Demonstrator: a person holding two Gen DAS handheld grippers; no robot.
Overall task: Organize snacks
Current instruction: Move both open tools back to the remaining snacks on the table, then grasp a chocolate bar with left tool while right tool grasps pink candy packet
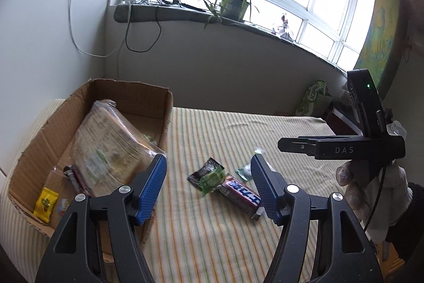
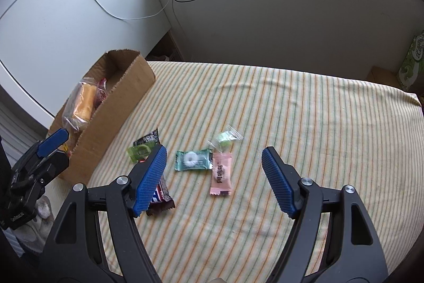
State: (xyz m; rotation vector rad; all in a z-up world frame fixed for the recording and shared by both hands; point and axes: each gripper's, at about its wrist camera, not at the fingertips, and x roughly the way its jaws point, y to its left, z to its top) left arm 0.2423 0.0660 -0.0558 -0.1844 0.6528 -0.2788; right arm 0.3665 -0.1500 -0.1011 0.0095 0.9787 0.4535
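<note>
Six small wrapped snacks (image 2: pixel 192 161) lie on the striped cloth (image 2: pixel 304 137); one cardboard box (image 2: pixel 116 108).

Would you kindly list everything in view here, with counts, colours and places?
box: one, brown cardboard, left on the cloth, open-topped
cloth: one, yellow with green and orange stripes, under everything
biscuit pack: one, clear wrap, tan, in the box
yellow sachet: one, in the box, near corner
chocolate bar: one, dark with blue lettering, on the cloth
black packet: one, beside the box
green packet: one, against the black packet
teal sweet: one, mid-cloth
pink sweet: one, right of the teal sweet
clear sweet: one, pale green, behind the pink sweet
plant: one, green, on the windowsill
left gripper: blue pads, open
right gripper: blue pads, open
gloved hand: one, white, holding the right gripper
</note>
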